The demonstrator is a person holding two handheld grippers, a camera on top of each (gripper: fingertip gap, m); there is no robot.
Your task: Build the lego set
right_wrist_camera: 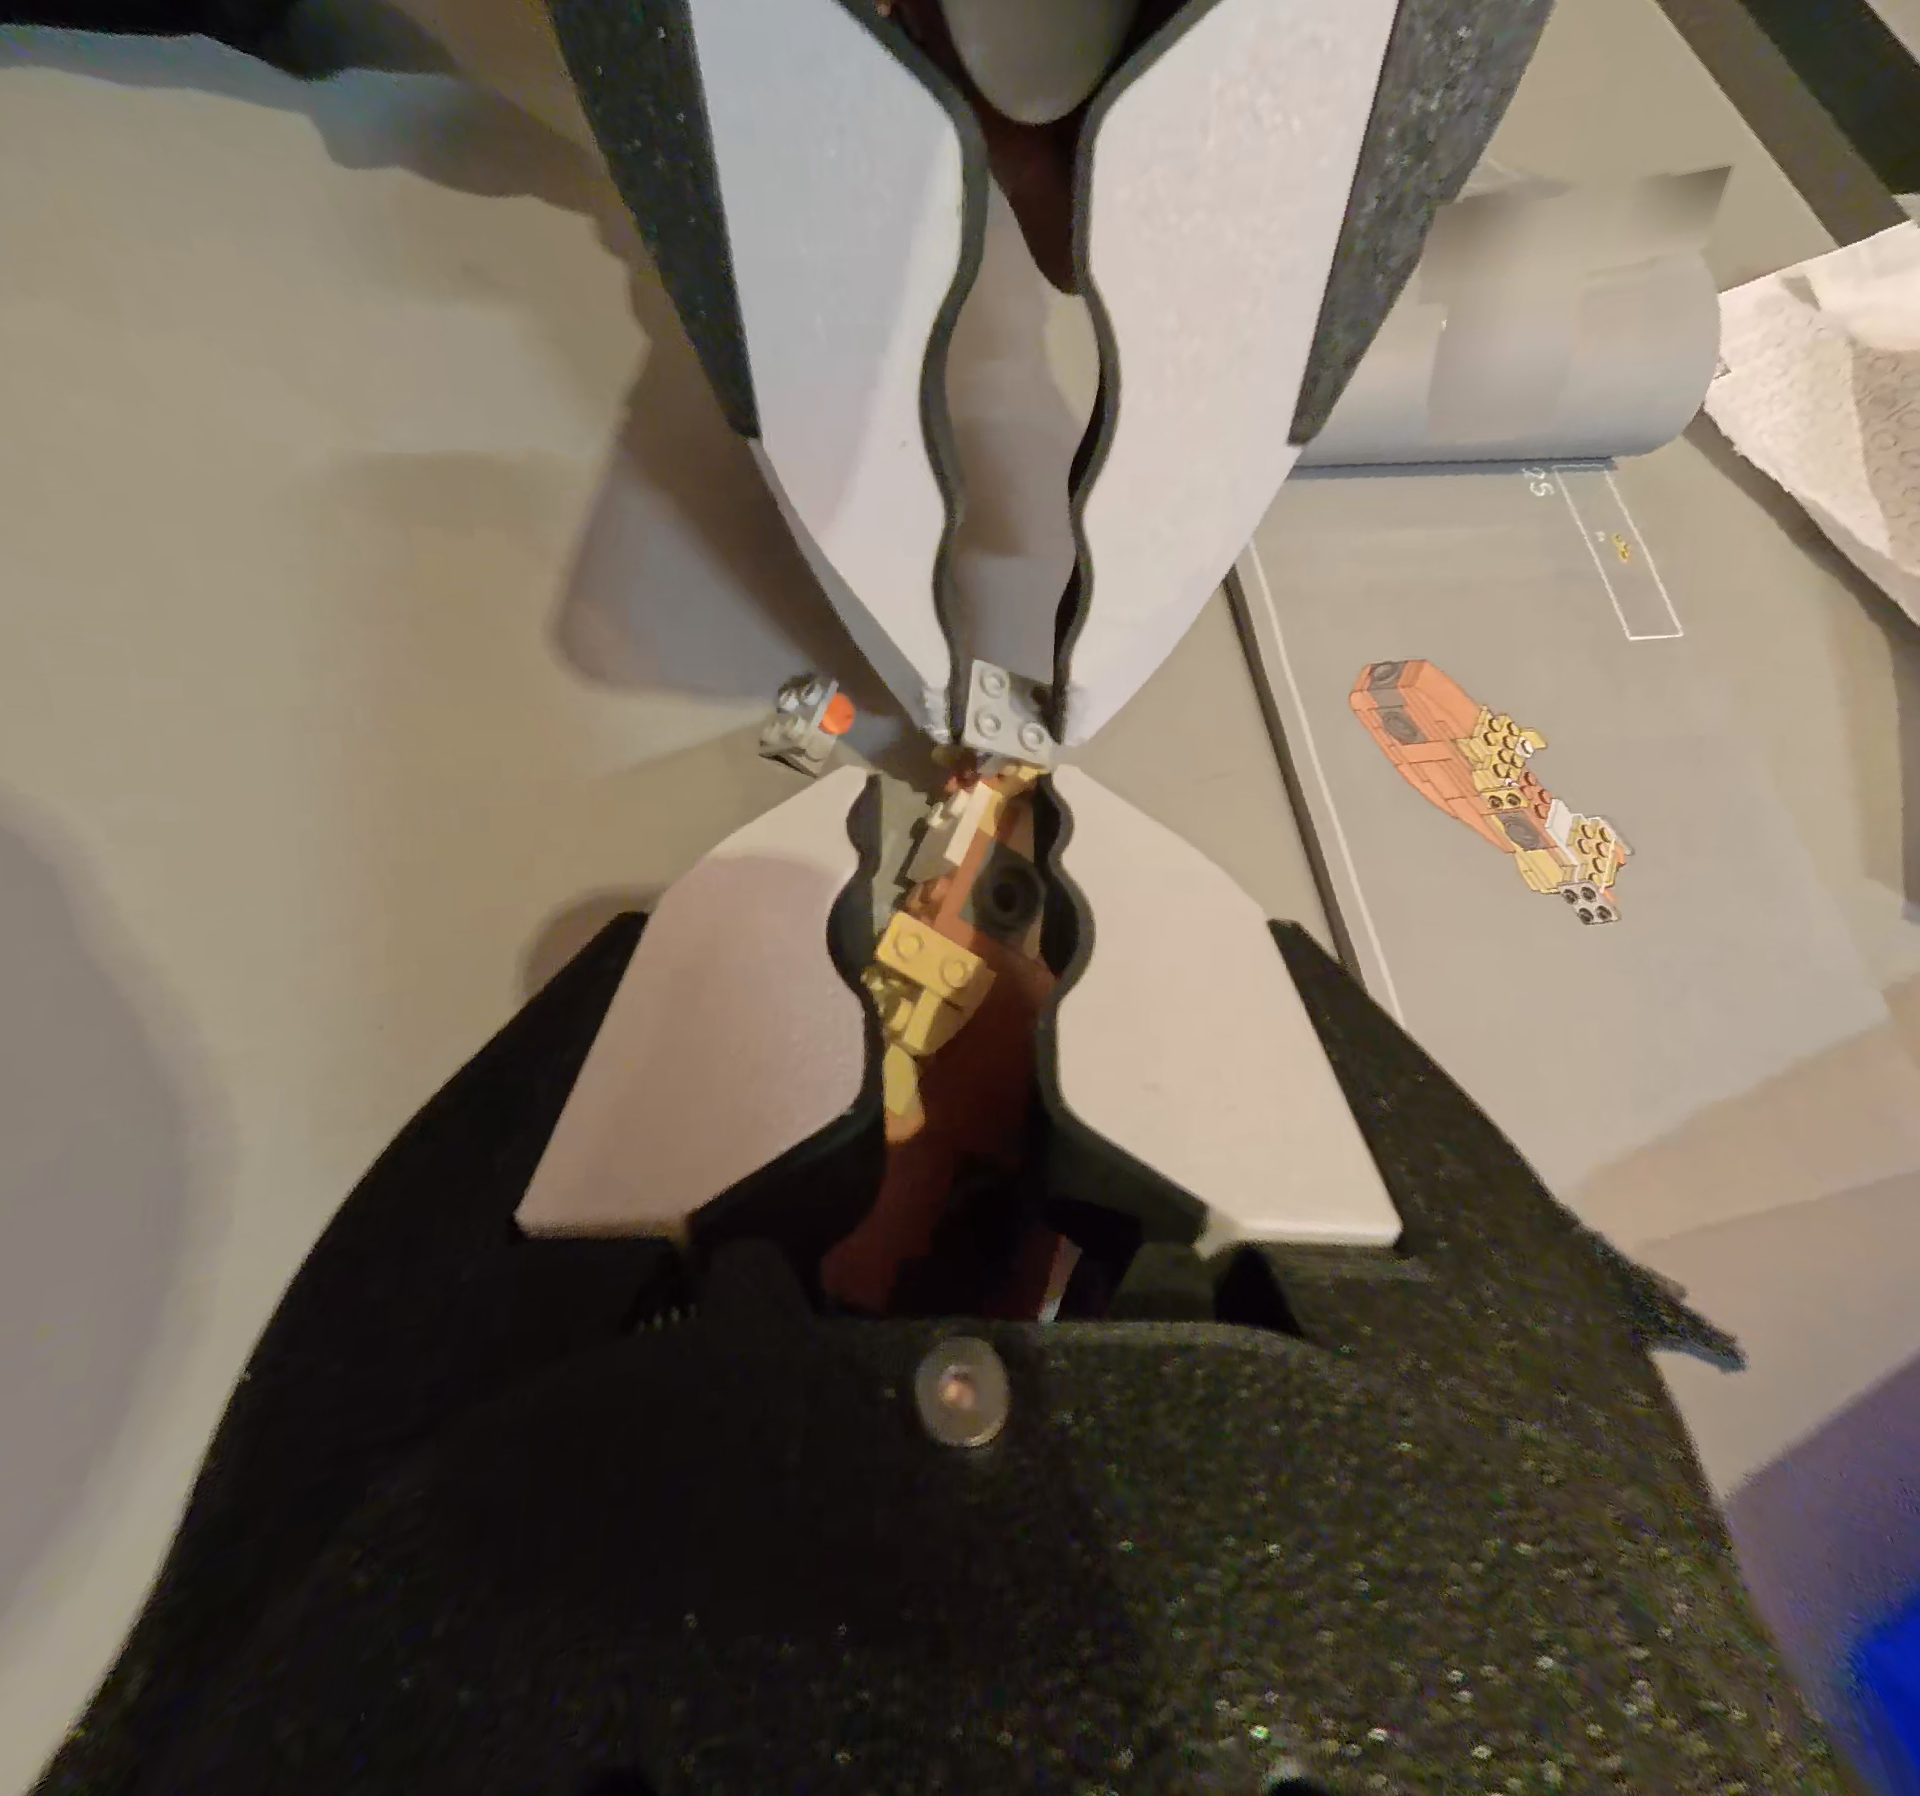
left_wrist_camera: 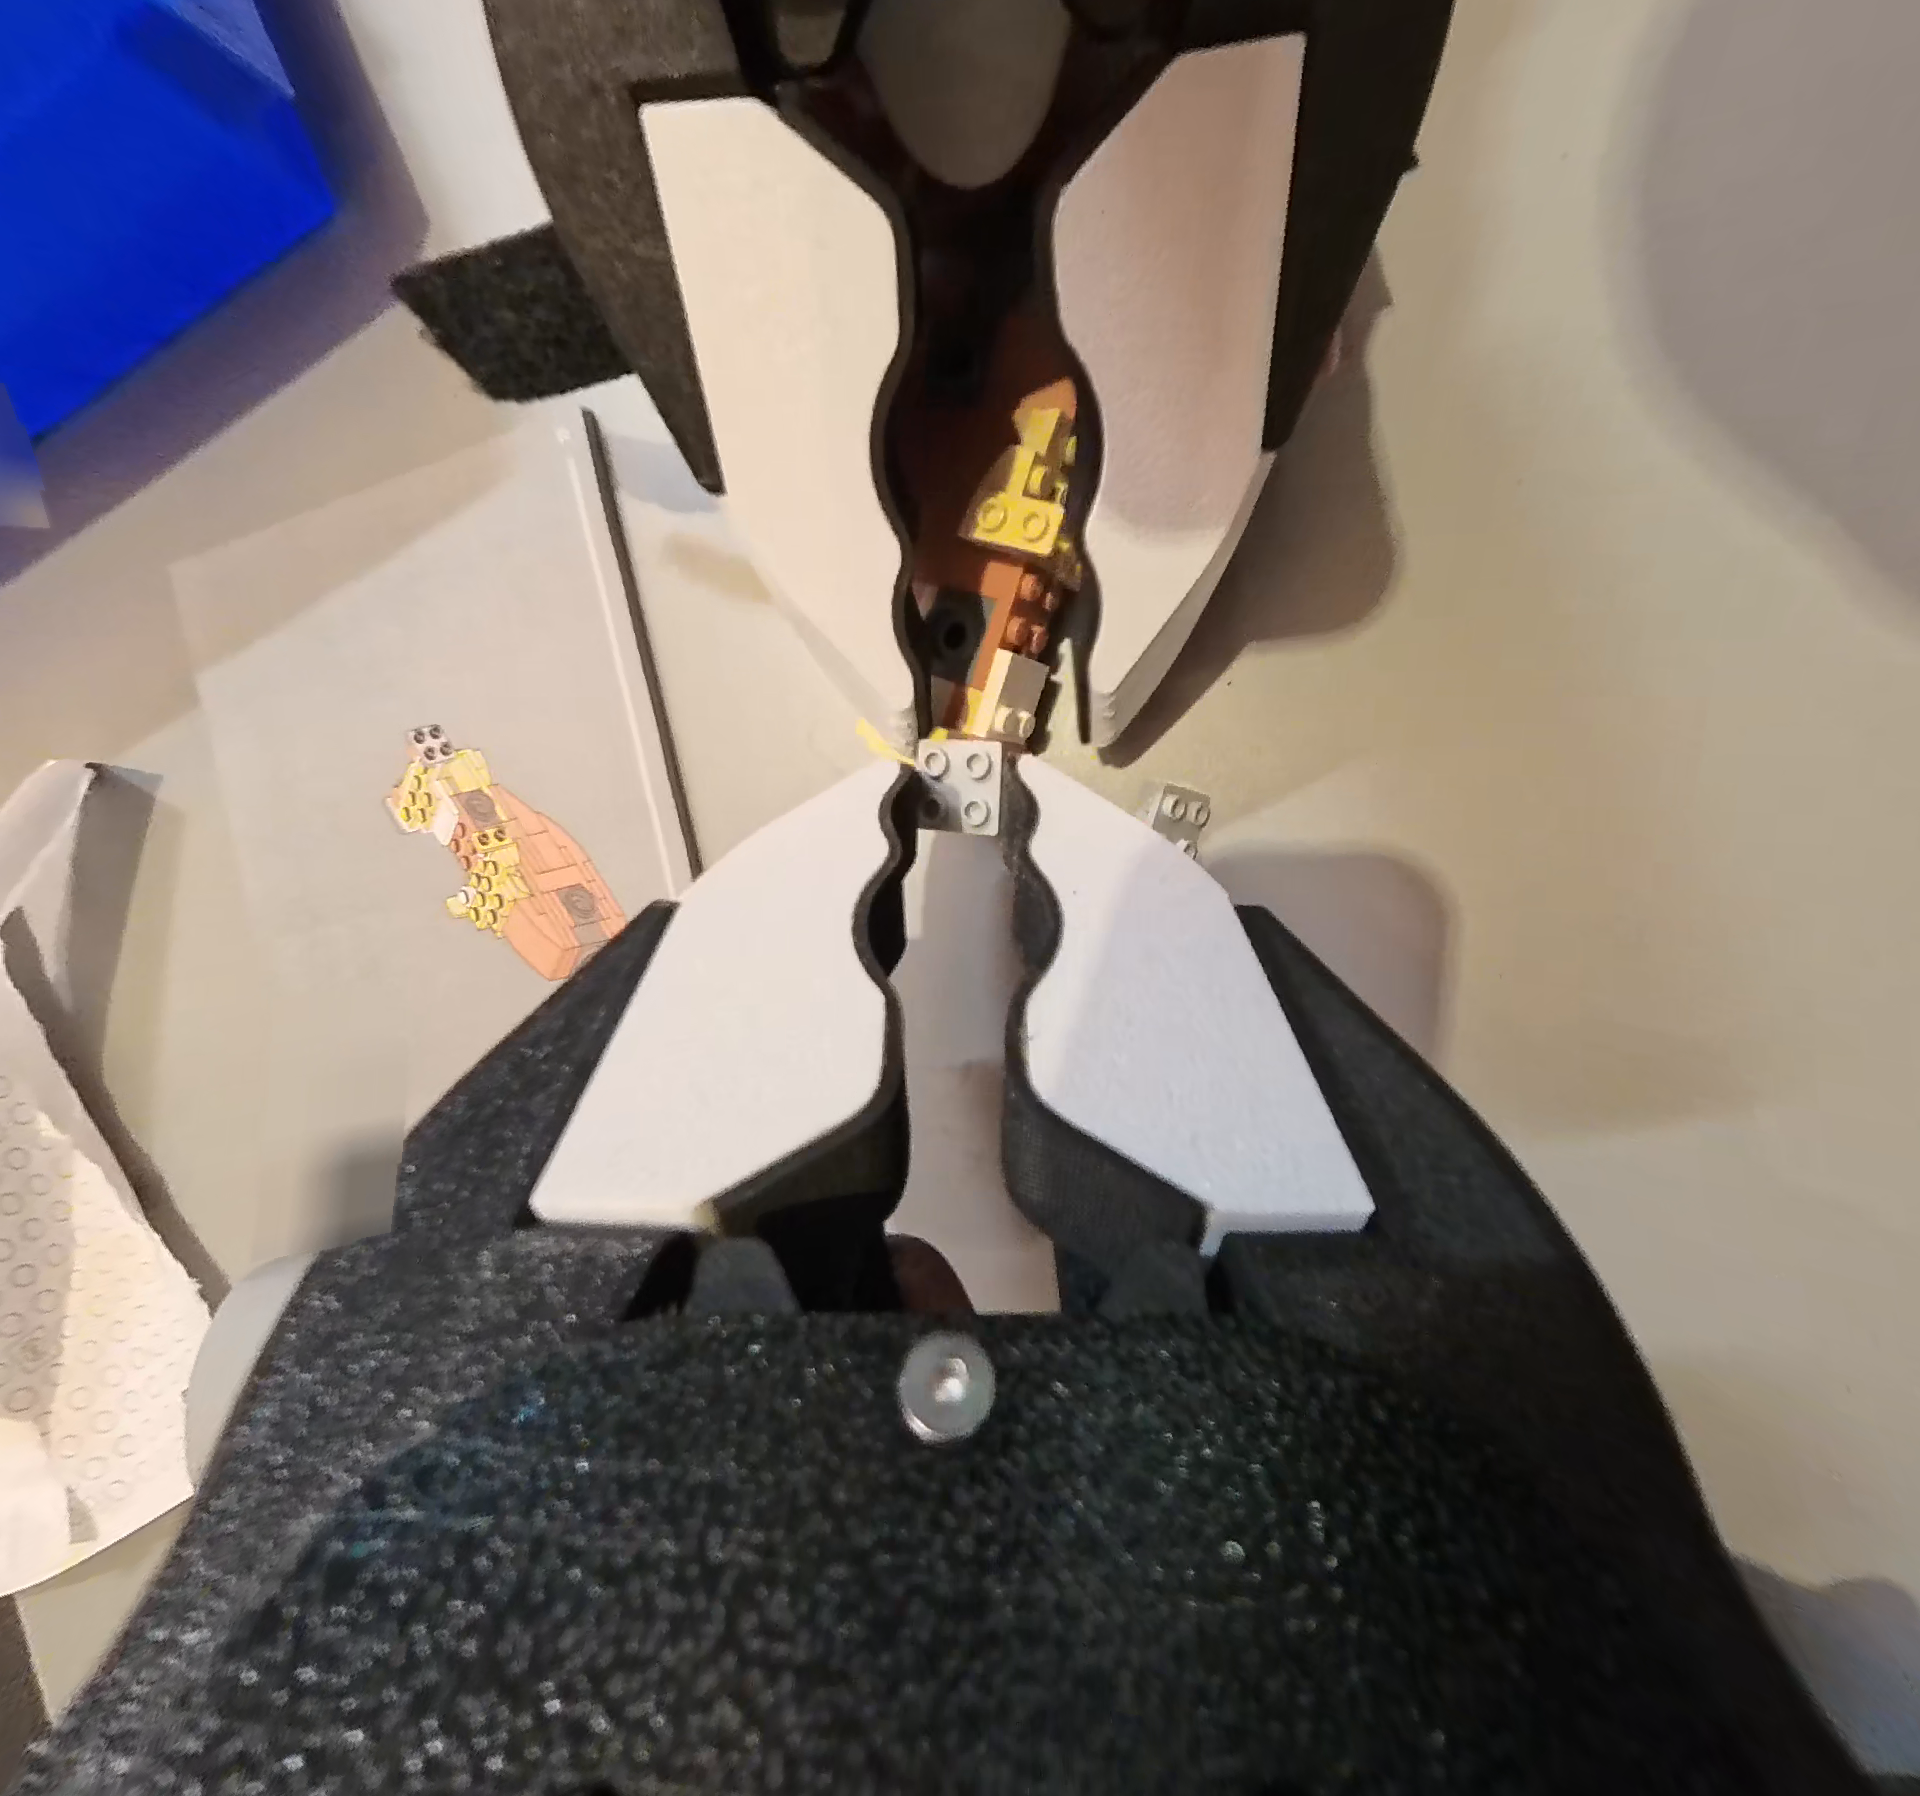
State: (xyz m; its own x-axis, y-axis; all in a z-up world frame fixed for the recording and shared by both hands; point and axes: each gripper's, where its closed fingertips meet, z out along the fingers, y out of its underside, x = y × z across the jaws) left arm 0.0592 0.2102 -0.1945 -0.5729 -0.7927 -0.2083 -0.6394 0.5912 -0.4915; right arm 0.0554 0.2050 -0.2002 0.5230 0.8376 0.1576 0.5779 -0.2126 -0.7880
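My left gripper [left_wrist_camera: 961, 796] is shut on a small grey 2x2 plate [left_wrist_camera: 962, 788], held at its fingertips. My right gripper [right_wrist_camera: 961, 790] faces it tip to tip and is shut on the brown and tan lego model [right_wrist_camera: 956, 977], which lies lengthwise between its fingers. The grey plate [right_wrist_camera: 1006, 707] sits right at the model's front end, touching or nearly touching it. In the left wrist view the model [left_wrist_camera: 1013, 562] shows between the far gripper's fingers. A grey lego piece with an orange stud [right_wrist_camera: 808, 720] lies on the table beside the tips; it also shows in the left wrist view [left_wrist_camera: 1179, 811].
An open instruction booklet [right_wrist_camera: 1558, 811] with a picture of the model lies on the pale table [right_wrist_camera: 260, 499]; it also shows in the left wrist view [left_wrist_camera: 416, 707]. A blue bin [left_wrist_camera: 135, 188] stands at far left. A crumpled white paper towel [right_wrist_camera: 1839, 416] lies beside the booklet. The tips of both grippers are at nearly the same place.
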